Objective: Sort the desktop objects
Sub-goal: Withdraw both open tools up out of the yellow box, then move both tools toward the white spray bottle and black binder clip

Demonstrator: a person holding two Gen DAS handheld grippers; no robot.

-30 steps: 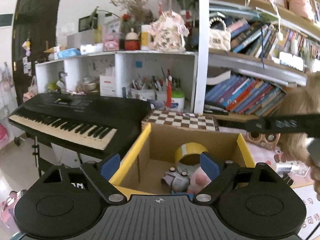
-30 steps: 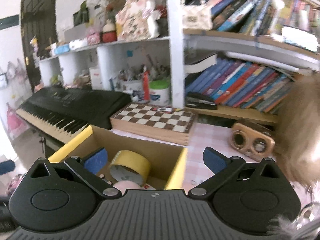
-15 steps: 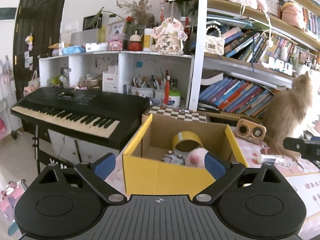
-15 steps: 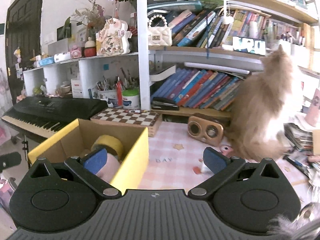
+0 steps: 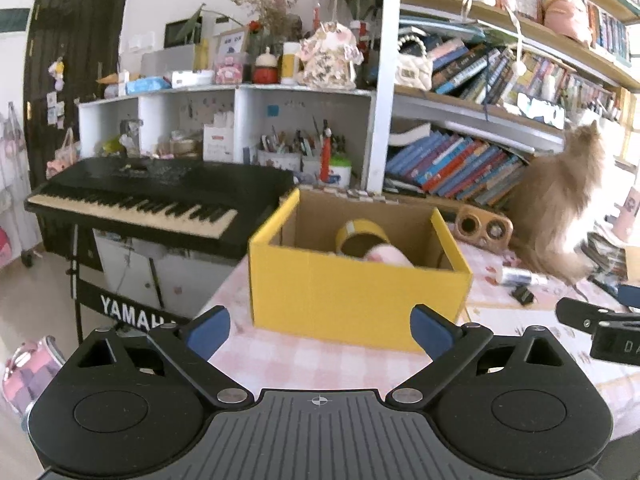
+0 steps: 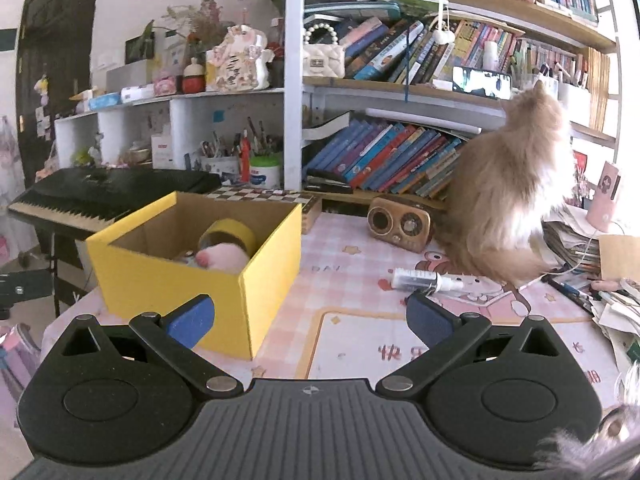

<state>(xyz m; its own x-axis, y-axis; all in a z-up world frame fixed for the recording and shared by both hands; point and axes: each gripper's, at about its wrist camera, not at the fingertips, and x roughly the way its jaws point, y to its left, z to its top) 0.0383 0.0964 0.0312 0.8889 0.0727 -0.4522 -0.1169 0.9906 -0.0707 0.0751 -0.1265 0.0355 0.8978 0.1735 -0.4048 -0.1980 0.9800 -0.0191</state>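
A yellow cardboard box [image 5: 352,300] [image 6: 160,280] stands on the pink checked tablecloth [image 6: 352,336]. Inside it lie a yellow tape roll [image 5: 362,236] [image 6: 228,236] and a pink plush toy [image 5: 386,257] [image 6: 222,258]. My left gripper [image 5: 320,330] hangs wide open in front of the box with nothing between its fingers. My right gripper [image 6: 308,320] is open too, empty, near the box's right corner. A white spray bottle [image 6: 426,280] [image 5: 520,278] lies on the cloth to the right, beside a small black object [image 5: 522,294].
A fluffy tan cat [image 6: 504,196] sits on the table at the right, beside a wooden radio [image 6: 400,224]. A chessboard [image 6: 264,196] lies behind the box. A black keyboard [image 5: 152,200] stands left of the table. Papers and pens [image 6: 592,272] pile at the right edge.
Both grippers have drawn back from over the box, so the whole box and more tablecloth now show. The left gripper's jaws stand slightly wider.
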